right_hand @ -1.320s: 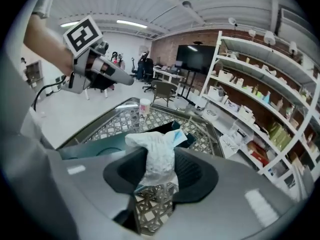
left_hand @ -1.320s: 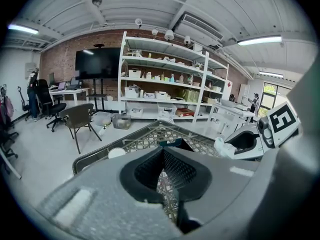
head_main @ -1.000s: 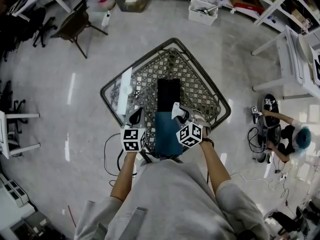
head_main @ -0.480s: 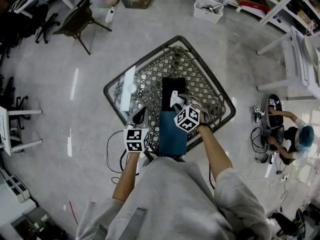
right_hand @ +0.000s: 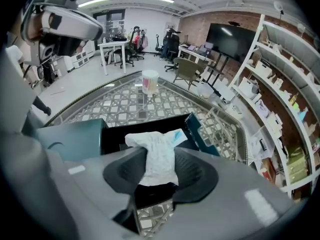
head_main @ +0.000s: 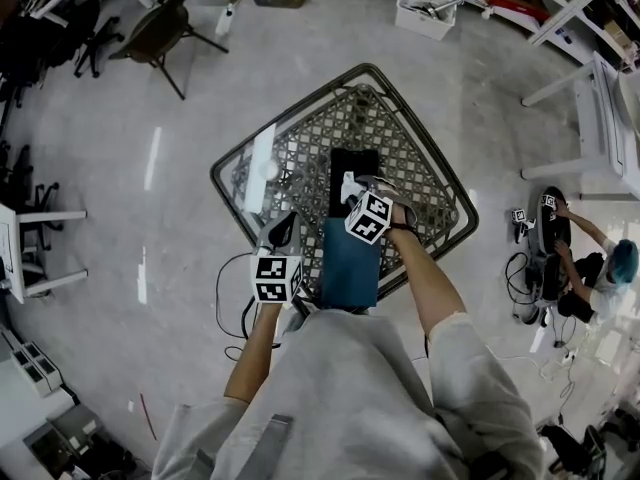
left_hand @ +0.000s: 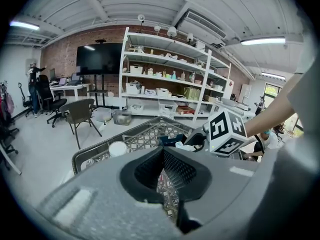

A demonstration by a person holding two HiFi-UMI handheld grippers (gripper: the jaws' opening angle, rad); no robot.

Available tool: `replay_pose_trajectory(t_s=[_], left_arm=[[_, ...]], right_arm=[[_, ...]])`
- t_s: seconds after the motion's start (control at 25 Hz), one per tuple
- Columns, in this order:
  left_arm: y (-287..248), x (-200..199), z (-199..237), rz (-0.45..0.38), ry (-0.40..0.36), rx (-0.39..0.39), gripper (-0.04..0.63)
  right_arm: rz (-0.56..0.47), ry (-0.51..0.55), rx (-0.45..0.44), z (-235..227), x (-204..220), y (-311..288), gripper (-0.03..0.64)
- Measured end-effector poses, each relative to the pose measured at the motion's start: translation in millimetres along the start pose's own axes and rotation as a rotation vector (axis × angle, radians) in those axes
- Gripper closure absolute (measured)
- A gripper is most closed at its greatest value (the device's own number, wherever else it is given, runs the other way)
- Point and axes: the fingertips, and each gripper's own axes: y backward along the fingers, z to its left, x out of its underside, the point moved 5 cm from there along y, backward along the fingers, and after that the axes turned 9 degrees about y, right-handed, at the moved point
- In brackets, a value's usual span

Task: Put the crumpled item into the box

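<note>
A crumpled white item (right_hand: pixel 159 151) sits pinched between the pads of my right gripper (right_hand: pixel 159 160), which is shut on it. It hangs over the black inside of the open box (right_hand: pixel 150 130); the box's teal lid (right_hand: pixel 70 140) lies flat toward me. In the head view the right gripper (head_main: pixel 352 194) is above the box (head_main: pixel 356 166), with the crumpled item (head_main: pixel 348 184) at its tip and the lid (head_main: pixel 350 263) below. My left gripper (head_main: pixel 279 232) hovers at the table's near-left edge, left of the lid. Its jaws meet with nothing between them (left_hand: pixel 161 154).
The box rests on a lattice-top table (head_main: pixel 300 148) with a raised rim. A white cup (right_hand: pixel 149 82) stands on its far left side. Cables (head_main: pixel 235 313) lie on the floor by my feet. A person (head_main: pixel 590 268) sits on the floor at the right. A chair (head_main: pixel 165 28) and shelves stand beyond.
My right gripper has moved forward with the crumpled item, from over the lid's far end to over the open box. The left gripper has stayed about where it was.
</note>
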Motion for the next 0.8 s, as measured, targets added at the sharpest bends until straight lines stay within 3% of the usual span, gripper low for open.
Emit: replay_pose_trajectory(t_s=[0.44,0.8], left_arm=[[-1.7,-2.2,4.7,0.006,-0.005,-0.004,0.589],[-0.7,-0.5,8.4,0.005,0.0,-0.01,0.589]], right_arm=[[0.099,0.056,-0.077,10.1,10.3,-23.6,0.457],[0.075,0.029,-0.114,15.6,12.9,-23.4,0.414]])
